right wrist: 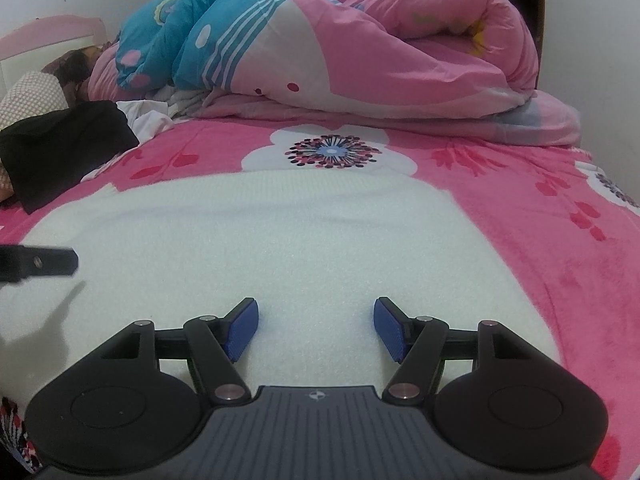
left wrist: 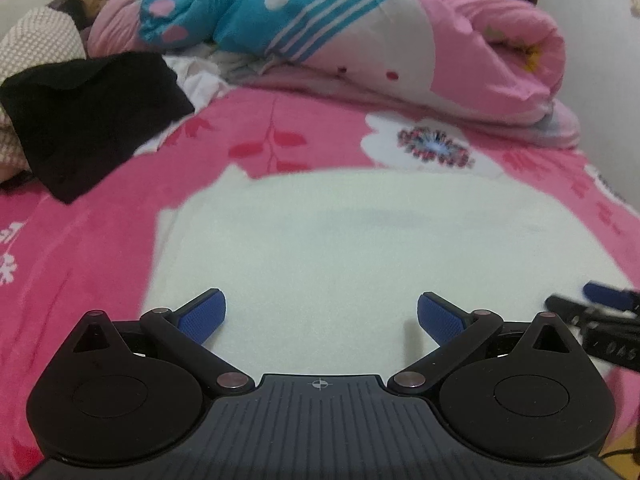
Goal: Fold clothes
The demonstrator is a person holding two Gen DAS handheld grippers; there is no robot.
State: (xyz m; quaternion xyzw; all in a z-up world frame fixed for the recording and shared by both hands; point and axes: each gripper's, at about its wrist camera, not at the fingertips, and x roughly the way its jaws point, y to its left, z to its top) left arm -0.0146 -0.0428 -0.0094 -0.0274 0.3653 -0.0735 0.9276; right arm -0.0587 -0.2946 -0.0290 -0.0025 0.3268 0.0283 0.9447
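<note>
**A:** While both tools hang over the cloth, start with the jaws. Left gripper (left wrist: 322, 320)?

**B:** Jaws wide apart, blue pads (left wrist: 202, 316) clear of everything, nothing between them but the fabric lying below. Right gripper (right wrist: 316, 330): jaws parted, somewhat narrower than the left, still spreading a touch, nothing pinched. Its tip also shows at 3 o'clock in the left wrist view; the left one's finger pokes in at 9 o'clock of the right wrist view. So they sit side by side, close together.

**A:** Garment?

**B:** White knit garment (right wrist: 280, 248), directly under and ahead of both grippers, 12 o'clock from the pads, lying flat on the pink floral bedspread (right wrist: 540, 220). Looks like a compact rounded rectangle, straight ribbed edge at the far side, no sleeves sticking out.

**A:** Progress?

**B:** My read: this piece is folded or nearly so, both tools let go, maybe a last tidy or one more halving left. Can't tell the layer count from here.

**A:** Surface?

**B:** Fuzzy, thick, soft knit, cream-white, smooth, no big wrinkles. Left view is motion-blurred, right view sharper.

**A:** Anything else to fold?

**B:** Black garment (left wrist: 92, 116) at 10 o'clock, well apart from the white one, already looks roughly folded. Some white crumpled cloth (left wrist: 196, 76) just behind it, unclear what. Rolled pink and blue quilt (right wrist: 360, 52) across 12 o'clock at the far side of the bed. A person lies at 10 to 11 o'clock by the dotted pillow (left wrist: 40, 40).
</note>
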